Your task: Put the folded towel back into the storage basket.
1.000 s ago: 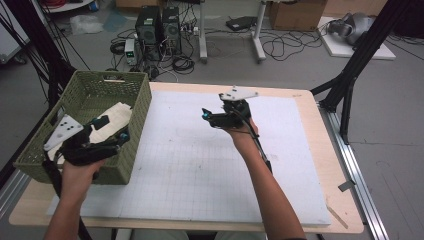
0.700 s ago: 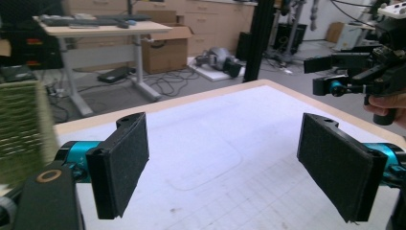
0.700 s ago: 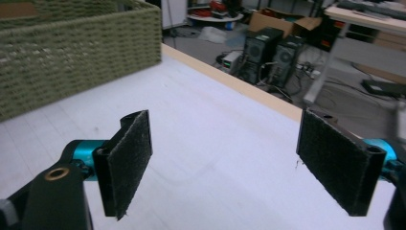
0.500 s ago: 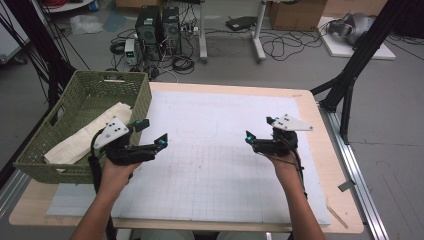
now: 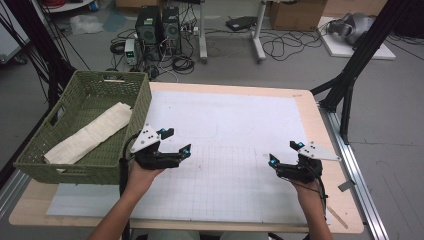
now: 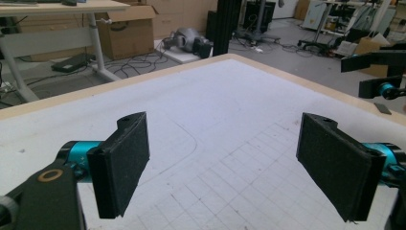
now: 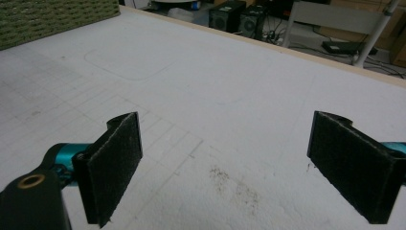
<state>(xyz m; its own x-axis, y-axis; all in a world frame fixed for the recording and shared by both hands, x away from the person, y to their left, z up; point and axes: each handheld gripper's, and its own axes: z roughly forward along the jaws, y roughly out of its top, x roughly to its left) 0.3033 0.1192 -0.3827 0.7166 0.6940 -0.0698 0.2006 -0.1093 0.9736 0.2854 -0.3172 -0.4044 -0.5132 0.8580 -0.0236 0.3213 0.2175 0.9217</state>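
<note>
My left gripper (image 5: pixel 176 141) hovers low over the white gridded mat (image 5: pixel 225 115), just right of the green woven basket (image 5: pixel 142 100). In the left gripper view its jaws (image 6: pixel 225 167) stand wide open with only the mat between them. My right gripper (image 5: pixel 283 152) is over the mat's near right part, pointing left. Its jaws (image 7: pixel 225 167) have just been opening and now stand wide apart with nothing between them. A folded white cloth (image 5: pixel 90 132) lies inside the basket. The right gripper's fingertips (image 6: pixel 378 72) show at the far right of the left gripper view.
The basket stands on the table's left side, and its wall (image 7: pixel 48 19) shows at the top left of the right gripper view. The wooden table edge (image 5: pixel 320 125) runs along the right. Cables, computer towers and black frame legs are on the floor beyond.
My left gripper has come away from the basket and moved right over the mat, with the cloth left in the basket. My right gripper has moved from the mat's middle to its near right.
</note>
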